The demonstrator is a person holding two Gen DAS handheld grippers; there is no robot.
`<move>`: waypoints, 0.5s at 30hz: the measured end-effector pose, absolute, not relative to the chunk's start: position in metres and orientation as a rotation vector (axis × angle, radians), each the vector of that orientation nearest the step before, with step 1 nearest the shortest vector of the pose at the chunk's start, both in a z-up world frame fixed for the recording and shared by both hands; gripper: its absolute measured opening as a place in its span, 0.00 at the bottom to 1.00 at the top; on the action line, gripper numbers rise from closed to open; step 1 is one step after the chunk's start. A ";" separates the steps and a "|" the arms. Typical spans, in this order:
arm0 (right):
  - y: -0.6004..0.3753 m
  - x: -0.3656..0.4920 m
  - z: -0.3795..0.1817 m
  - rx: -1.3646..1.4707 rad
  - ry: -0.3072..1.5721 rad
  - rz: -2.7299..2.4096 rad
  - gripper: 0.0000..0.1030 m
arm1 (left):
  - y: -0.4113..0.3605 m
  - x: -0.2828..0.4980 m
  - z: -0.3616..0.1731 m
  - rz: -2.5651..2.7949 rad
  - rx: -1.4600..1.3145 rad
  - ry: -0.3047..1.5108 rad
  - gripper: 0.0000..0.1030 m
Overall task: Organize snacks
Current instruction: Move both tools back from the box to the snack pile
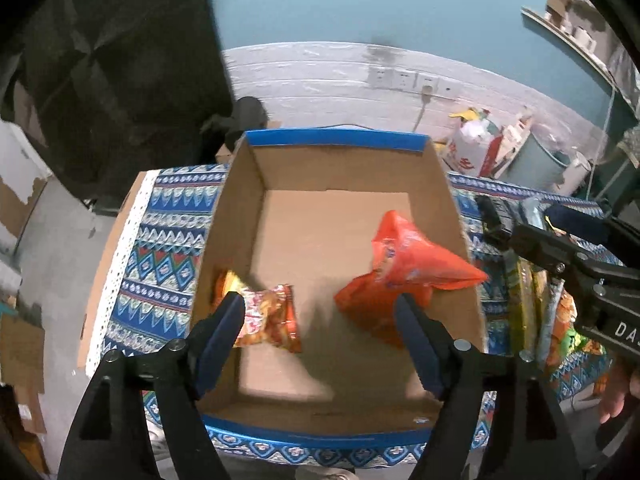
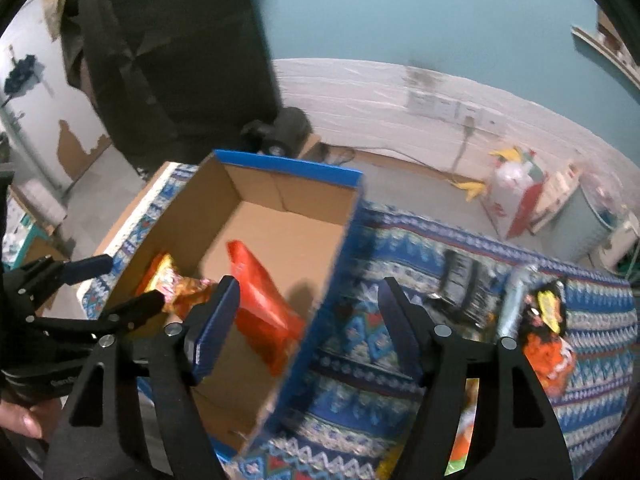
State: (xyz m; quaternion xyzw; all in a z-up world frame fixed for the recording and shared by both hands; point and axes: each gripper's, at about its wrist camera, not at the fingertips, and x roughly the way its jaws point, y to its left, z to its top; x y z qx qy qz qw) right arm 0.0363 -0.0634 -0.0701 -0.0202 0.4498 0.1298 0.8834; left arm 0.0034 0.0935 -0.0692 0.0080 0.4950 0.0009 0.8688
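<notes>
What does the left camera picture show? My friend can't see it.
An open cardboard box holds two snack bags: an orange bag and a smaller bag. The left gripper is open above them, on a patterned cloth.

It looked like a lived-in home room; a teal wall (image 1: 360, 0) rose over white panelling with wall sockets (image 1: 404, 79) at upper centre; a patterned tablecloth (image 1: 160, 248) covered the table; bags cluttered the upper right.

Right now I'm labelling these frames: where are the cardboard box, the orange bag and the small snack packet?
cardboard box (image 1: 240, 216): left wrist view, inner left wall.
orange bag (image 1: 404, 264): left wrist view, middle.
small snack packet (image 1: 272, 316): left wrist view, middle.
</notes>
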 end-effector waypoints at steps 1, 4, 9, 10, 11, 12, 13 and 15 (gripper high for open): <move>-0.070 0.034 -0.070 -0.036 0.944 0.256 0.69 | 0.089 0.003 -0.069 -0.010 0.021 1.035 0.77; -0.092 0.029 -0.073 -0.009 0.973 0.217 0.69 | 0.072 0.001 -0.070 -0.045 0.040 1.039 0.77; -0.130 0.018 -0.078 0.026 0.998 0.161 0.69 | 0.048 -0.004 -0.071 -0.094 0.079 1.035 0.77; -0.137 0.016 -0.078 0.028 0.999 0.149 0.69 | 0.041 -0.005 -0.071 -0.106 0.092 1.034 0.77; -0.143 0.014 -0.079 0.031 1.001 0.140 0.69 | 0.037 -0.006 -0.072 -0.112 0.099 1.035 0.77; -0.152 0.012 -0.080 0.039 1.005 0.127 0.69 | 0.032 -0.007 -0.073 -0.121 0.106 1.036 0.77; -0.158 0.010 -0.081 0.045 1.008 0.118 0.69 | 0.026 -0.008 -0.073 -0.135 0.111 1.040 0.77; -0.173 0.006 -0.084 0.056 1.018 0.095 0.69 | 0.015 -0.009 -0.074 -0.154 0.120 1.045 0.77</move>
